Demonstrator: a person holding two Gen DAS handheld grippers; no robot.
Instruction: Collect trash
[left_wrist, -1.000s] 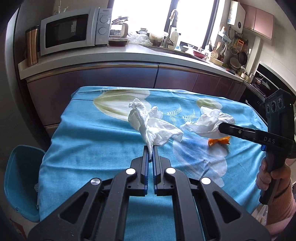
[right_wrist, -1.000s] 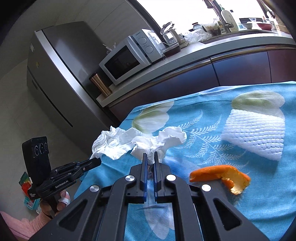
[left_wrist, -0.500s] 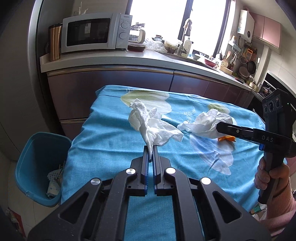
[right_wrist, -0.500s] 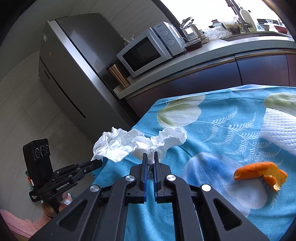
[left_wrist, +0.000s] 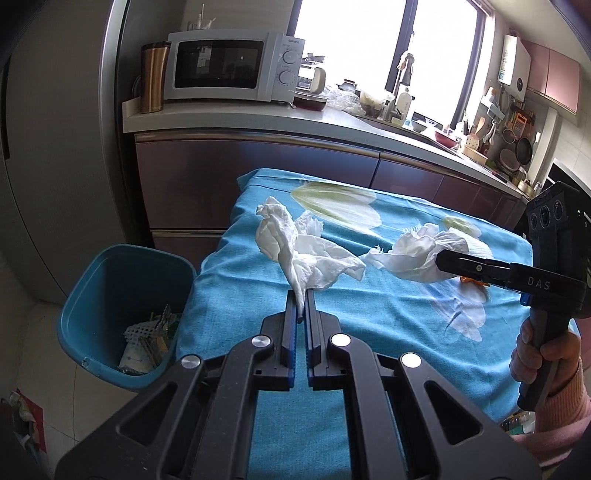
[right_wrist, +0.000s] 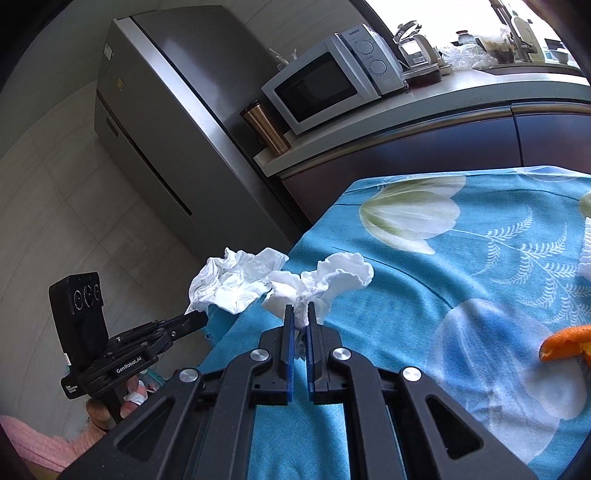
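Note:
My left gripper (left_wrist: 301, 301) is shut on a crumpled white tissue (left_wrist: 299, 251) and holds it above the left edge of the blue flowered tablecloth (left_wrist: 369, 325). My right gripper (right_wrist: 300, 314) is shut on a second crumpled white tissue (right_wrist: 325, 280), also lifted off the cloth. In the right wrist view the left gripper (right_wrist: 195, 319) shows at lower left with its tissue (right_wrist: 236, 277). In the left wrist view the right gripper (left_wrist: 441, 262) shows at right with its tissue (left_wrist: 417, 254). A blue trash bin (left_wrist: 110, 306) with some rubbish in it stands on the floor left of the table.
An orange peel (right_wrist: 565, 341) lies on the cloth at right, and a white mesh wrapper (right_wrist: 585, 247) sits at the right edge. A counter with a microwave (left_wrist: 229, 66) and a copper tumbler (left_wrist: 153, 77) runs behind the table. A grey fridge (right_wrist: 177, 122) stands at left.
Both grippers have moved left with their tissues, toward the table's left edge. The trash bin has come more fully into the left wrist view, and the orange peel has slid toward the right.

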